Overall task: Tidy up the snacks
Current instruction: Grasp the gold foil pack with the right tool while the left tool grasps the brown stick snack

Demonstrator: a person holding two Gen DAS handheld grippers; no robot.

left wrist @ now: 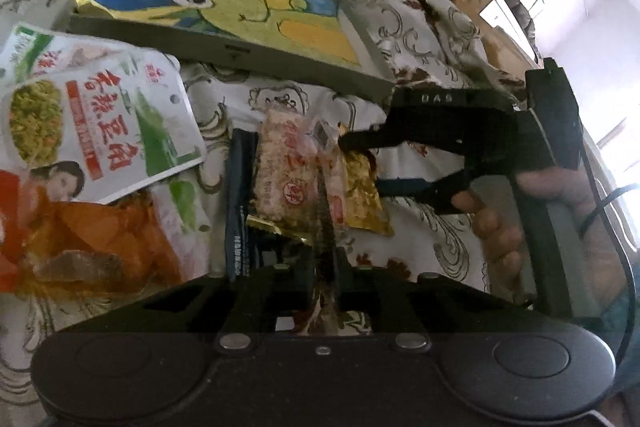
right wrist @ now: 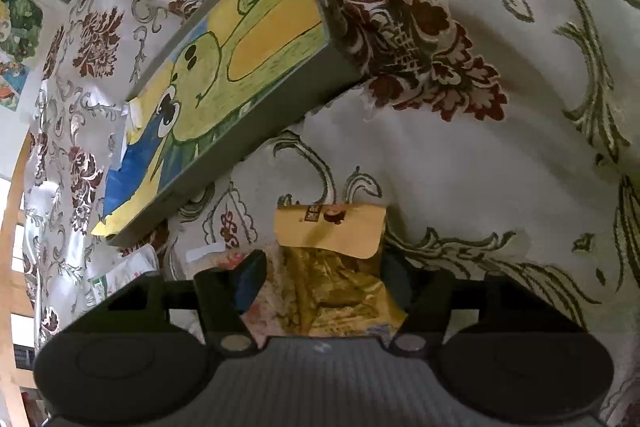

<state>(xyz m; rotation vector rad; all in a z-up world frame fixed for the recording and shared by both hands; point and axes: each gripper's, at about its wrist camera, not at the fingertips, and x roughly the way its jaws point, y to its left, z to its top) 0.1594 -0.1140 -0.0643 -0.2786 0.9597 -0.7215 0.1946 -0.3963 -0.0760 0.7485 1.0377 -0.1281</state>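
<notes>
left wrist view: left gripper [left wrist: 326, 227] fingers pressed together on the clear wrapper of a pale cracker pack [left wrist: 280, 171]; the pinch line runs up the middle of the pack, and the wrapper top [left wrist: 320, 135] is crumpled. print on the pack is too blurred to read. a gold packet [left wrist: 364, 195] lies partly under the cracker pack, only its right side and a lower edge showing. a dark blue packet [left wrist: 239, 203] lies just left of the cracker pack, its lower end hidden behind the gripper body.

right gripper [left wrist: 360, 163] comes in from the right, held by a hand [left wrist: 520, 211] that is partly cut off by the frame. its fingers stand spread, one above and one below the gold packet's right edge; contact cannot be told from here.

right wrist view: right gripper [right wrist: 324, 275] with fingers apart on either side of the gold packet [right wrist: 332, 267], which fills the gap; its yellow top flap [right wrist: 332, 227] is folded over. whether the pads touch the foil cannot be told. cracker pack [right wrist: 224, 259] is mostly hidden behind the left finger.

left side of left view: a white bag [left wrist: 104, 123] with red characters overlaps an orange bag [left wrist: 92, 239], both cut off at the frame edge. behind them a grey box [left wrist: 240, 55] with a frog drawing [left wrist: 240, 7] on its lid, on a patterned cloth [left wrist: 420, 31]. in the right view the box [right wrist: 260, 119] is tilted, its far corner blurred.
</notes>
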